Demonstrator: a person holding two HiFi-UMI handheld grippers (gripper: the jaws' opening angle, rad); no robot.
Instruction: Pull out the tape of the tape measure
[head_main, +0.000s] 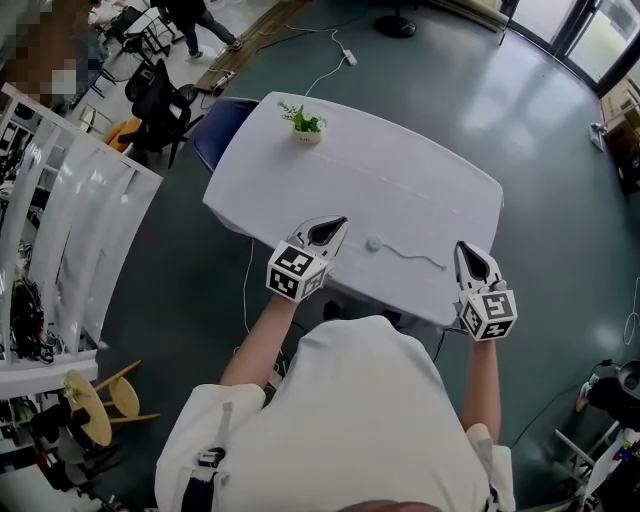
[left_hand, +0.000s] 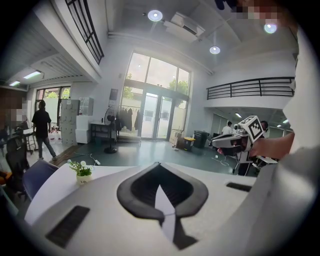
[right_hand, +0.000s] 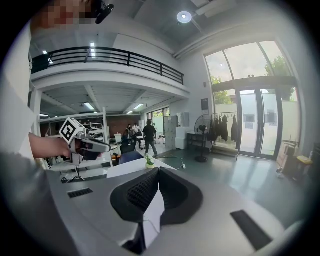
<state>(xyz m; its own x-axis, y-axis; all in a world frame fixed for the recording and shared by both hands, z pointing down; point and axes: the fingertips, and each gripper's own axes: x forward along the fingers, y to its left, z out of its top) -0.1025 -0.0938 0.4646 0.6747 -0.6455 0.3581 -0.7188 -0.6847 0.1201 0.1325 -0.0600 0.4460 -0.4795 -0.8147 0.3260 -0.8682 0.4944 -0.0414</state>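
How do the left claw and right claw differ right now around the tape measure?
The left claw sits left of the round tape measure; the right claw sits by the free end of the pulled-out tape. In the head view the left claw slants toward the right, while the right claw points nearly straight ahead. Both are shut with nothing between their jaws, at the near edge of the table.

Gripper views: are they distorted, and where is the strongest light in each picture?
Left gripper view: fisheye, dark corners, windows overexposed. Right gripper view: same bending, curved railing, bright windows. Head view: soft glare on the floor.
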